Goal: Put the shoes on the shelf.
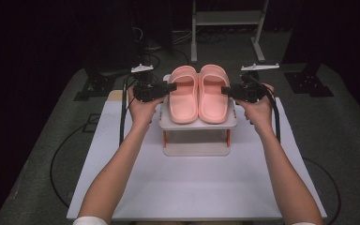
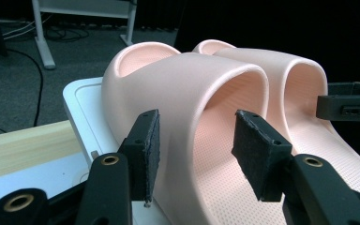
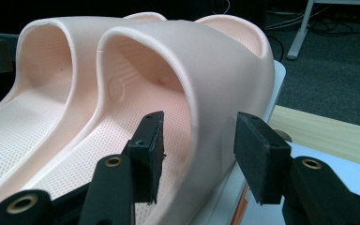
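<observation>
Each black gripper [image 1: 172, 87] has brass-ringed screw holes, rough dark pads [image 2: 151, 154], a trailing black cable and white sleeves behind.

We are looking at two salmon-pink slippers [image 1: 198, 93], their footbeds dotted with a fine grid of tiny holes, sitting on a white shelf [image 1: 198, 124] with red-orange posts. We are seeing black jaws with dark grey pads and brass-coloured rivets on the left gripper [image 2: 197, 154] and the right gripper [image 3: 199, 157]. The table [image 1: 192, 183] is showing white, with a pale wood strip [image 2: 28, 150], over grey carpet [image 1: 347, 136].
</observation>
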Demonstrator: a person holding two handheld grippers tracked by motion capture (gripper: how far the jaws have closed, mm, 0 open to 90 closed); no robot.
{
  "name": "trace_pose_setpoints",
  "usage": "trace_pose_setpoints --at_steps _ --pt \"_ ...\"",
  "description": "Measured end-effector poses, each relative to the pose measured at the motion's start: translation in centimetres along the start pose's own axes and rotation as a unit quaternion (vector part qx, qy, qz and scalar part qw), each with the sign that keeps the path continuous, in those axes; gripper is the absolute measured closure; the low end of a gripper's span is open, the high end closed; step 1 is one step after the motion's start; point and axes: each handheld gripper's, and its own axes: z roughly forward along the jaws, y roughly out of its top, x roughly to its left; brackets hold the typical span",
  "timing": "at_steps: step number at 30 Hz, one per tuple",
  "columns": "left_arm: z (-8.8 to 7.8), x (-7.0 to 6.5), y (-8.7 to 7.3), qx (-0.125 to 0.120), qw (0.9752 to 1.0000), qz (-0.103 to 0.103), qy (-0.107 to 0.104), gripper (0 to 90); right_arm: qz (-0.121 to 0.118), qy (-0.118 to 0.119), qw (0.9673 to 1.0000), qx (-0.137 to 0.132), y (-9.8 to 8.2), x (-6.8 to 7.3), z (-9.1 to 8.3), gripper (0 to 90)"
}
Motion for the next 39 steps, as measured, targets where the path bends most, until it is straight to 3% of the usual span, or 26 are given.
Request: trace_pose_setpoints --at_steps 15,39 --pt "-0.5 0.3 -0.9 -0.004 1.0 -0.007 0.001 49.9 0.003 0.014 0.9999 -0.002 -0.7 -0.2 -0.6 50.2" --pt "-2.1 -0.3 -1.7 -0.01 0.9997 -0.005 -0.019 45.6 -0.001 0.029 0.9995 -0.01 -1.8 -0.1 -1.9 47.6"
